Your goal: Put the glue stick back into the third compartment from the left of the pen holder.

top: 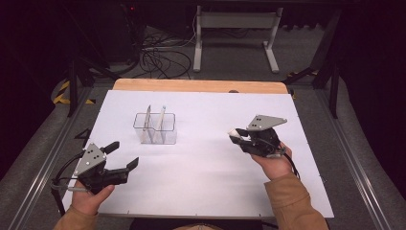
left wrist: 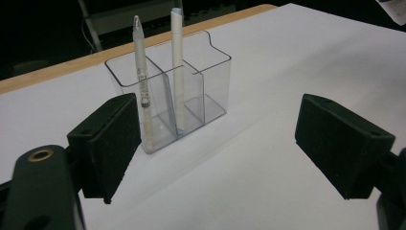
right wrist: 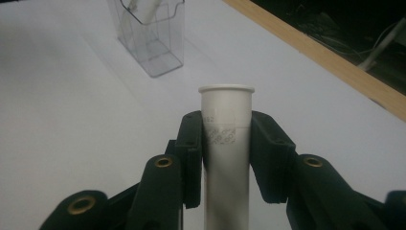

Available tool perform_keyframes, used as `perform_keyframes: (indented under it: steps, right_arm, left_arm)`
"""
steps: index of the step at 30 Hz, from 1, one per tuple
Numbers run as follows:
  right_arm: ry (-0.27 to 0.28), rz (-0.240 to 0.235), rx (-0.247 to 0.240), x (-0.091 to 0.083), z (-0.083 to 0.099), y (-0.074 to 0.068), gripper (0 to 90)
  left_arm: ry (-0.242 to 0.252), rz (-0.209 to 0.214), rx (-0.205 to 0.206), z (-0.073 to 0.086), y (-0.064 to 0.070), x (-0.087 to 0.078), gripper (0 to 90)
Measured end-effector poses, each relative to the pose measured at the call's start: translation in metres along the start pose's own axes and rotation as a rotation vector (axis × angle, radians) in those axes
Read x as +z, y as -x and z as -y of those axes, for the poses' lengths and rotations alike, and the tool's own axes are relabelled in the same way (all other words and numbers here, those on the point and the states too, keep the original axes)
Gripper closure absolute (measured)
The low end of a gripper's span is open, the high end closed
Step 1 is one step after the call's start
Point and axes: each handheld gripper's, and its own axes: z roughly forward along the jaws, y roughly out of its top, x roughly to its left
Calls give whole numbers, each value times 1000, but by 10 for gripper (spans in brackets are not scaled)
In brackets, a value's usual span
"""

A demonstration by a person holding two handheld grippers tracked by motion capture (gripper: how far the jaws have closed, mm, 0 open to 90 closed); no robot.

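Note:
A clear plastic holder (top: 155, 128) with compartments stands on the white sheet, left of centre; it also appears in the left gripper view (left wrist: 196, 91) and the right gripper view (right wrist: 153, 33). Two white pens (left wrist: 142, 81) (left wrist: 177, 67) stand upright in it. My left gripper (top: 123, 155) is open near the front left, its jaws wide apart with the holder ahead between them (left wrist: 210, 148). My right gripper (top: 238, 135) is at the right, shut on a white tube-shaped marker (right wrist: 226, 143) whose flat end points toward the holder.
The white sheet (top: 201, 182) covers a wooden table whose far edge (top: 201, 86) shows. Beyond it are a grey floor, tangled cables (top: 158, 57) and a white table frame (top: 234, 28). Open sheet lies between the two grippers.

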Motion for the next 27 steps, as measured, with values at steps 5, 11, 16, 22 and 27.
perform_keyframes:
  steps: [5,11,16,22,27]
  right_arm:
    - [63,-37,-1,0,-11,0,677]
    - [123,-71,7,5,-21,-1,677]
    - [168,-97,24,9,-28,0,677]
    - [206,-125,51,16,-36,2,677]
    - [235,-134,53,21,-41,0,676]
  left_arm:
    - [5,1,-7,0,-1,0,165]
    - [10,2,-15,1,-3,-2,165]
    - [15,3,-23,2,-4,-2,165]
    - [15,5,-31,3,-6,0,165]
    - [18,4,-28,2,-6,-1,165]
